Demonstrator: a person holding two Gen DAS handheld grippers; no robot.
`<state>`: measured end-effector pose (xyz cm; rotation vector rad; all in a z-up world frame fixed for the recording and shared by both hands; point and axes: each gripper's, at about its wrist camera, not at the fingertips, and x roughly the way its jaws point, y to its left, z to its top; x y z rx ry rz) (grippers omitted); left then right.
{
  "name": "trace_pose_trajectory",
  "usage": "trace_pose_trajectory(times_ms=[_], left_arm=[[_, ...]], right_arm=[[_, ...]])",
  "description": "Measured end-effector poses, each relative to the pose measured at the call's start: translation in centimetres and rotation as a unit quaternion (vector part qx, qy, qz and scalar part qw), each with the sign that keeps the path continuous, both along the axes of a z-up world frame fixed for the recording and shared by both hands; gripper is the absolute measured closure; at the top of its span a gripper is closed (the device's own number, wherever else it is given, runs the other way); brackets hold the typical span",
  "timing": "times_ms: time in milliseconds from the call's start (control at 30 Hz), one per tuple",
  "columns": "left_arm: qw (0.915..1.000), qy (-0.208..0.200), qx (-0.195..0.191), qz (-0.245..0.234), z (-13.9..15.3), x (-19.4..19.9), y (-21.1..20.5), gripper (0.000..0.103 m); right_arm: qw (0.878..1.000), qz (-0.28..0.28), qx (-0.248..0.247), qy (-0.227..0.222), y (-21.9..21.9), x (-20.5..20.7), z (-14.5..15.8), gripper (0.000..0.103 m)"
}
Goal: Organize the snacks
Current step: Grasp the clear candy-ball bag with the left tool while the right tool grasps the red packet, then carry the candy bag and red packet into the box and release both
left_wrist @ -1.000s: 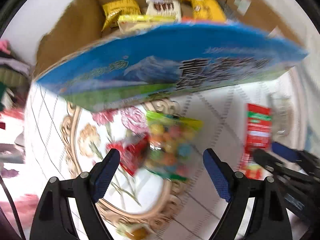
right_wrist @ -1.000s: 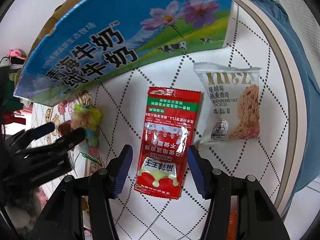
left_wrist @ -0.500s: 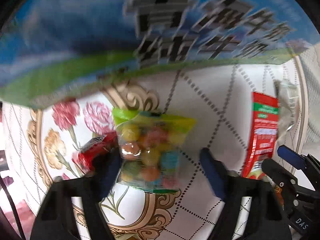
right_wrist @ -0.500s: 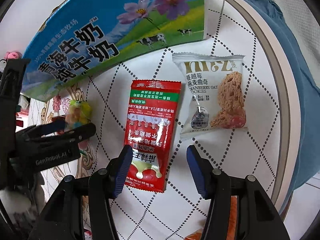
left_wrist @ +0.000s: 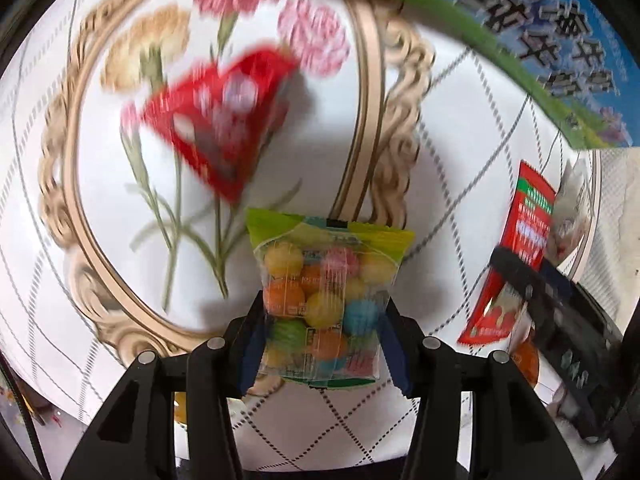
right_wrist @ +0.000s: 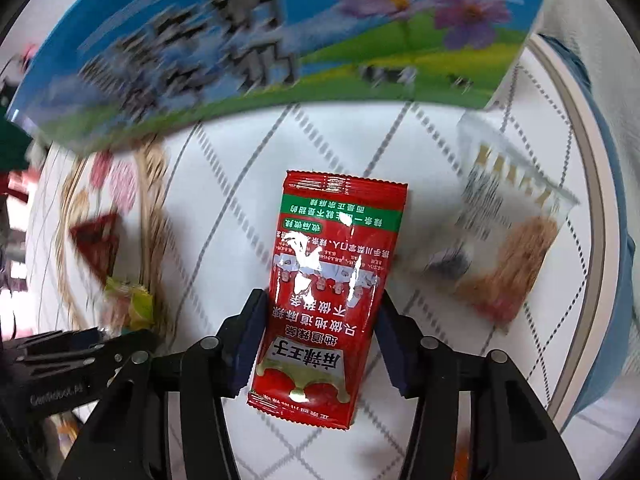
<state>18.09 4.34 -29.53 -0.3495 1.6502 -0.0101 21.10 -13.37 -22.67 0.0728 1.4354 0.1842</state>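
Two grippers w/ jaws just closing in: left gripper [left_wrist: 322,336] pinches the candy bag [left_wrist: 322,300] at both sides, right gripper [right_wrist: 318,334] squeezes the red sachet [right_wrist: 324,288]. Both packs sit on the tablecloth [right_wrist: 224,216], near the milk carton box [right_wrist: 280,40]. Cookie pack [right_wrist: 508,248] lies just right of the sachet; red wrapper [left_wrist: 216,112] beyond the candy.

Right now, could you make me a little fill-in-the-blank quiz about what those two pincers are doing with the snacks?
The left gripper has closed around a clear bag of coloured ____.
The right gripper straddles a long ____ sachet with a green band.
Right of that sachet lies a white ____ packet.
Behind both stands a blue ____ carton.

Missing words: candy balls; red; cookie; milk
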Motion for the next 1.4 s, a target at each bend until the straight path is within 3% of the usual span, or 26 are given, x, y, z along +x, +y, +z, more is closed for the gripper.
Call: trace_pose_trajectory(times_ms=[200, 267, 333, 500, 633, 867, 1033, 1167, 1233, 1400], left_arm=[[0.9999, 0.003, 0.008, -0.013, -2.0, -0.9, -1.3, 0.051], [0.9996, 0.003, 0.019, -0.020, -1.7, 2.1, -2.2, 0.051], [0.9993, -0.001, 0.028, -0.025, -1.4, 2.2, -2.8, 0.051], [0.9975, -0.019, 0.049, -0.048, 0.9, 2.5, -5.2, 0.057], [0.9964, -0.046, 0.034, -0.062, 5.0, 2.3, -6.8, 0.058], [0.9884, -0.130, -0.012, -0.077, 14.2, 4.3, -9.9, 0.058], [0.9768, -0.191, -0.030, -0.091, 21.3, 8.2, -11.0, 0.058], [0.9686, -0.221, 0.016, -0.112, 24.0, 12.7, -10.5, 0.058], [0.9658, -0.223, 0.049, -0.123, 25.0, 15.6, -9.5, 0.058], [0.9636, -0.193, 0.117, -0.143, 22.0, 21.8, -7.1, 0.058]], right_arm=[[0.998, 0.047, 0.002, 0.038, 0.5, -3.3, -0.5, 0.048], [0.998, 0.044, 0.005, 0.045, 0.6, -3.5, -1.0, 0.043], [0.998, 0.037, 0.006, 0.048, 0.7, -3.4, -1.5, 0.042], [0.999, 0.023, -0.003, 0.041, 0.7, -3.5, -2.1, 0.044], [0.999, 0.018, 0.008, 0.032, -0.6, -3.8, -1.2, 0.053], [0.998, 0.000, 0.063, -0.008, -2.4, -3.5, 4.2, 0.055], [0.991, -0.009, 0.113, -0.073, -3.5, -1.7, 11.7, 0.055], [0.981, -0.016, 0.142, -0.131, -5.0, 2.0, 17.8, 0.055], [0.978, -0.013, 0.133, -0.158, -4.9, 4.5, 19.9, 0.055], [0.980, -0.017, 0.107, -0.168, -5.0, 10.5, 19.9, 0.055]])
